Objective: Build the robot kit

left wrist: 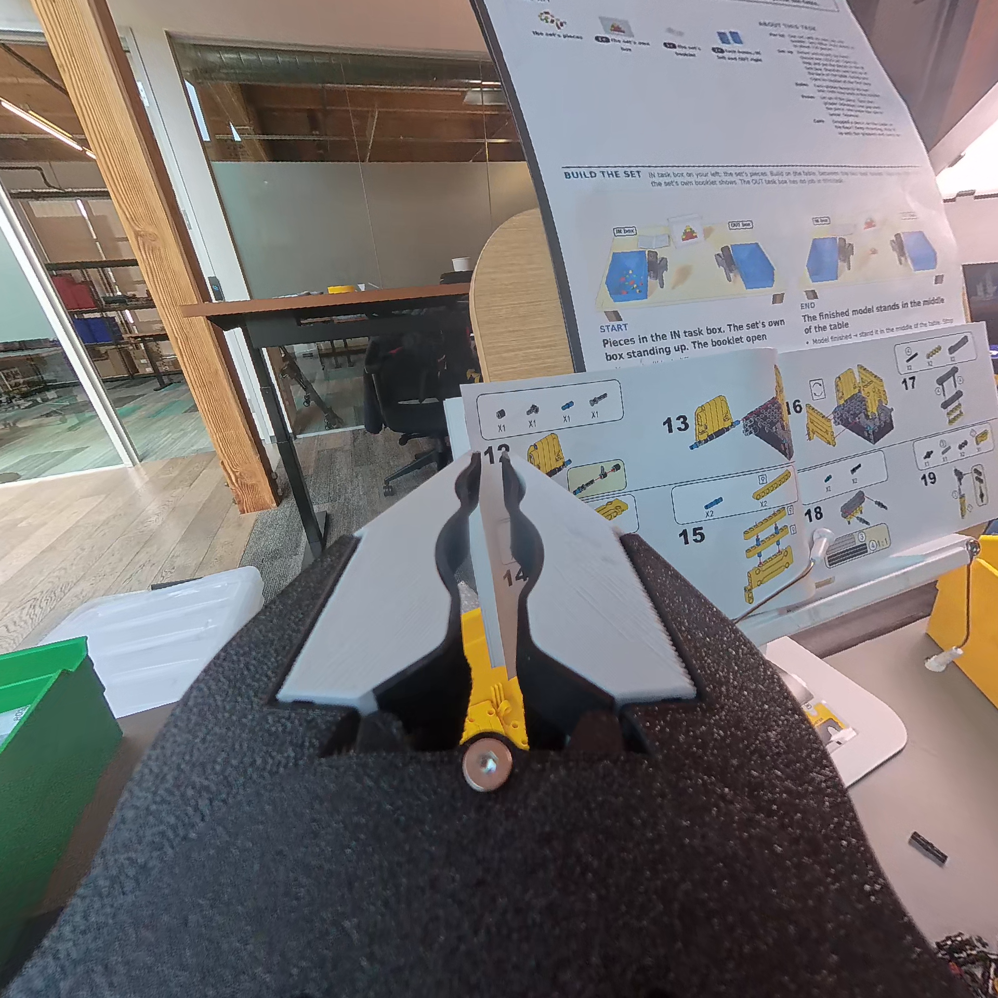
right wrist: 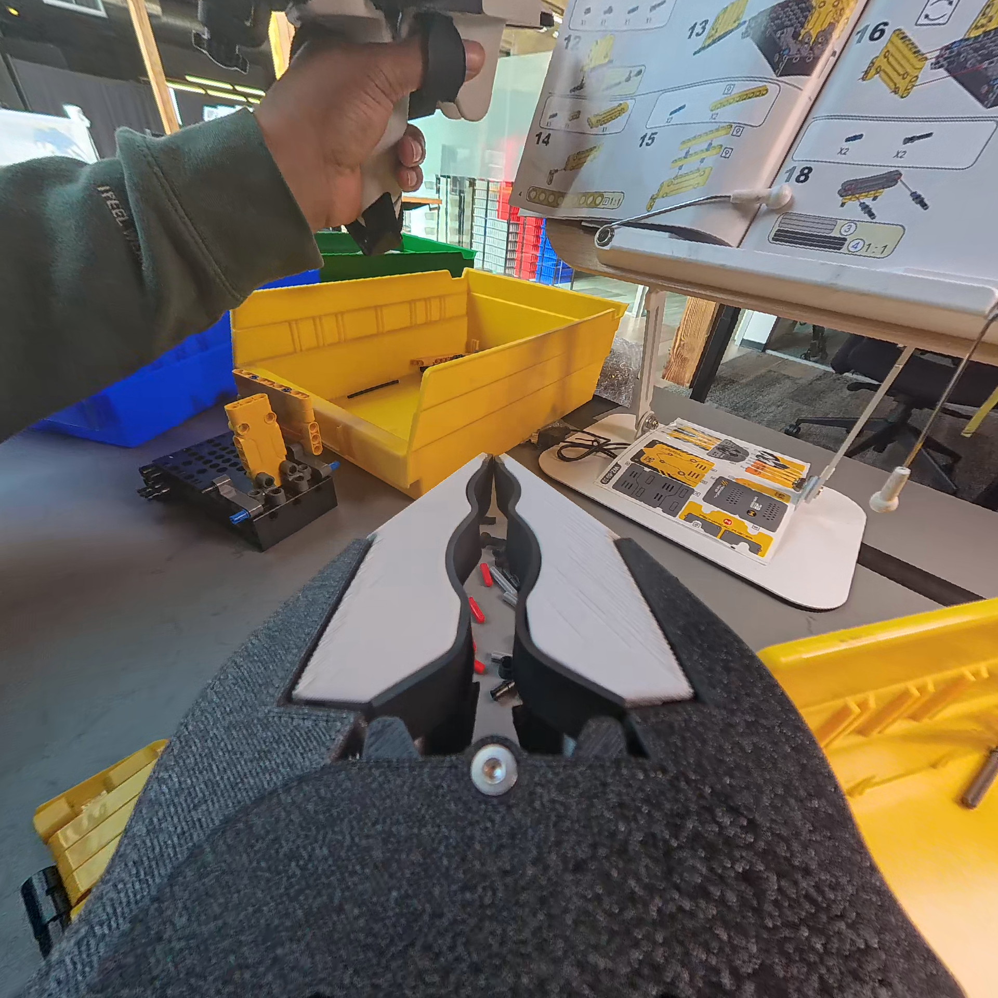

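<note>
An open instruction booklet [left wrist: 729, 464] stands on a white stand [left wrist: 842, 718]. My left gripper [left wrist: 489, 460] is raised in front of it and is shut on the edge of a booklet page [left wrist: 499, 567], which runs edge-on between the fingers. In the right wrist view a hand [right wrist: 345, 124] holds that gripper at the booklet's [right wrist: 756, 108] left edge. My right gripper [right wrist: 492, 460] is shut and empty, low over the grey table [right wrist: 135, 621]. Small red and black pins [right wrist: 478, 607] lie under it. A part-built black and yellow model [right wrist: 243, 480] sits to its left.
A yellow bin [right wrist: 432, 367] with a few pieces stands behind the model, with blue [right wrist: 151, 394] and green [right wrist: 399, 256] bins beyond. Another yellow bin [right wrist: 891, 756] is at the right and a yellow panel [right wrist: 92, 826] at the lower left. A sticker sheet [right wrist: 702, 486] lies on the stand's base. About 30 cm separates my left fingertips from my right.
</note>
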A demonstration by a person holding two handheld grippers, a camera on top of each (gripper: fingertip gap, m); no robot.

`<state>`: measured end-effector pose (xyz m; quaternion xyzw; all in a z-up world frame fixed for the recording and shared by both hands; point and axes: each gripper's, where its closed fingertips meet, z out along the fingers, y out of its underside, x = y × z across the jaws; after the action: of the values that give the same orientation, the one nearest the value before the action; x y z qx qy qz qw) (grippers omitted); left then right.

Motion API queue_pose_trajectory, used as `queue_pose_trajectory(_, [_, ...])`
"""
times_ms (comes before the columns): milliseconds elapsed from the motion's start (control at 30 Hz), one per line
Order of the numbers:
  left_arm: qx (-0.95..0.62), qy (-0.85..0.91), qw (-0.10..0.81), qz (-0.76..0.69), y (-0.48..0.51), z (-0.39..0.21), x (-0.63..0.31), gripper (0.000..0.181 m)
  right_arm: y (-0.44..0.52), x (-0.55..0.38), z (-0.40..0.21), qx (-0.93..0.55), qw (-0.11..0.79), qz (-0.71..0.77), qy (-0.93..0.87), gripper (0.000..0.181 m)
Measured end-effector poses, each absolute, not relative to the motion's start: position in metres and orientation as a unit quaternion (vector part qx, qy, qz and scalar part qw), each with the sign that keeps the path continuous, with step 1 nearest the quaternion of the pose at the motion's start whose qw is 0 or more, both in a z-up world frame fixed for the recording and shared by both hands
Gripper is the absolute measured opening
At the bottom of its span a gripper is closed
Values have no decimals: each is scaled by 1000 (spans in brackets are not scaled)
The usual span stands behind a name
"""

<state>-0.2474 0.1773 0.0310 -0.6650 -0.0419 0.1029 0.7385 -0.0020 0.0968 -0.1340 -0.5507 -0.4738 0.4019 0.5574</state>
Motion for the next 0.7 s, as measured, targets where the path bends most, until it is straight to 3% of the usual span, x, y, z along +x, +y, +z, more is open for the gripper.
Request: queue_pose_trajectory(700, [-669, -38, 735, 106, 184, 27, -248, 6, 92, -4, -142, -548, 545, 391, -499, 0])
